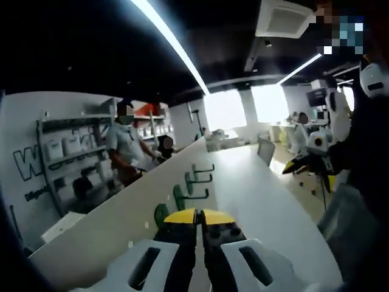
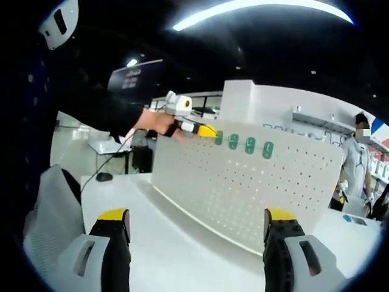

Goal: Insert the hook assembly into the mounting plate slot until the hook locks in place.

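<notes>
In the left gripper view, the left gripper (image 1: 199, 214) has its two black jaws with yellow tips pressed together, and nothing can be seen between them. The tips are at the top edge of a white perforated mounting plate (image 1: 115, 219), which stands upright on a long white table (image 1: 255, 194). Four green hook assemblies (image 1: 196, 180) sit in a row along this top edge. The nearest one is just beside the yellow tips, but it is not possible to tell if they touch it.

In the right gripper view, the right gripper (image 2: 197, 222) is spread wide open and holds nothing. It looks at the face of the white perforated mounting plate (image 2: 255, 188), well apart from it. The left gripper (image 2: 206, 131), held in a hand (image 2: 159, 123) with a dark sleeve, reaches to the top edge of the plate. Its yellow tip is just beside the first of the four green hook assemblies (image 2: 243, 143), which are all fixed in the upper row of holes.

Behind the plate in the left gripper view, grey wall shelves (image 1: 73, 152) carry white containers; their contents are too small to read. Two people (image 1: 130, 149) stand close to the shelves.
</notes>
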Demonstrator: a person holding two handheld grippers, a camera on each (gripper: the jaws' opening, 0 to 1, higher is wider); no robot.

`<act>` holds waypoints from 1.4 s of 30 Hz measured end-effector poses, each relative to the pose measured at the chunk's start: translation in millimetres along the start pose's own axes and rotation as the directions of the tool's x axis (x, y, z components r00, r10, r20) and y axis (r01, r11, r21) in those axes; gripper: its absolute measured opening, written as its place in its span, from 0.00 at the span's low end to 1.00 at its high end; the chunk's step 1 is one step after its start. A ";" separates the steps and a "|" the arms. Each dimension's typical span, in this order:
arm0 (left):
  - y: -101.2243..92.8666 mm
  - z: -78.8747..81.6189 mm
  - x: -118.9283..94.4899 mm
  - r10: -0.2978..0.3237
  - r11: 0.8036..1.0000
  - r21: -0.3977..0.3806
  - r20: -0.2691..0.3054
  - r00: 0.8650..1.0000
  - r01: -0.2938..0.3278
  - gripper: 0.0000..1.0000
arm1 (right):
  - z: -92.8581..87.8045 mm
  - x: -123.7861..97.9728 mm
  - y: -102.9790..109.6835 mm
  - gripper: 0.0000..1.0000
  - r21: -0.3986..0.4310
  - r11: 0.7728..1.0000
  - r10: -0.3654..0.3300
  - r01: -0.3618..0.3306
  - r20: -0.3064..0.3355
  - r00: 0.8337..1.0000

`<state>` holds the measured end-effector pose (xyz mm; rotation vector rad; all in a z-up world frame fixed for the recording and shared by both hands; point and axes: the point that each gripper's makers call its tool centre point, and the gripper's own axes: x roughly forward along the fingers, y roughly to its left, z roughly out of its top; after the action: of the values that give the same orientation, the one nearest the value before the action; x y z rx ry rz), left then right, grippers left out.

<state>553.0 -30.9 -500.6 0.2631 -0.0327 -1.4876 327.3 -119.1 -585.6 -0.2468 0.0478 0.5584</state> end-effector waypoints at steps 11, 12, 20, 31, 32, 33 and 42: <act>-2.4 -1.3 0.6 0.060 0.998 0.022 0.002 0.998 -0.060 0.26 | 2.5 0.3 1.2 0.92 -0.005 1.000 0.008 -0.008 0.005 1.000; -4.2 -0.3 0.7 0.064 0.998 0.021 0.001 0.998 -0.064 0.30 | 3.1 0.1 1.2 0.92 -0.004 1.000 0.010 -0.010 0.009 1.000; -18.3 12.0 -2.9 0.077 0.997 -0.007 0.024 0.997 -0.077 0.47 | 4.5 2.1 0.7 0.92 -0.002 1.000 0.021 -0.021 0.021 1.000; -43.8 11.9 -17.7 0.119 0.992 -0.035 0.029 0.992 -0.118 0.66 | 10.4 8.8 2.9 0.92 -0.015 0.998 0.054 -0.054 0.037 0.998; -46.9 10.9 -20.3 0.130 0.991 -0.034 0.030 0.991 -0.129 0.67 | 11.6 9.8 3.3 0.92 -0.017 0.998 0.059 -0.058 0.039 0.997; -49.2 10.0 -22.1 0.137 0.990 -0.032 0.028 0.990 -0.136 0.67 | 12.4 10.4 3.6 0.92 -0.018 0.998 0.063 -0.062 0.040 0.997; -75.3 -2.9 -43.2 0.210 0.978 -0.023 0.016 0.978 -0.210 0.71 | 15.7 16.3 7.6 0.92 -0.029 0.995 0.096 -0.094 0.052 0.994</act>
<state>476.0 7.6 -511.9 0.2218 -0.0571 -1.2794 336.7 -100.6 -573.9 -0.2565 0.0005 0.6602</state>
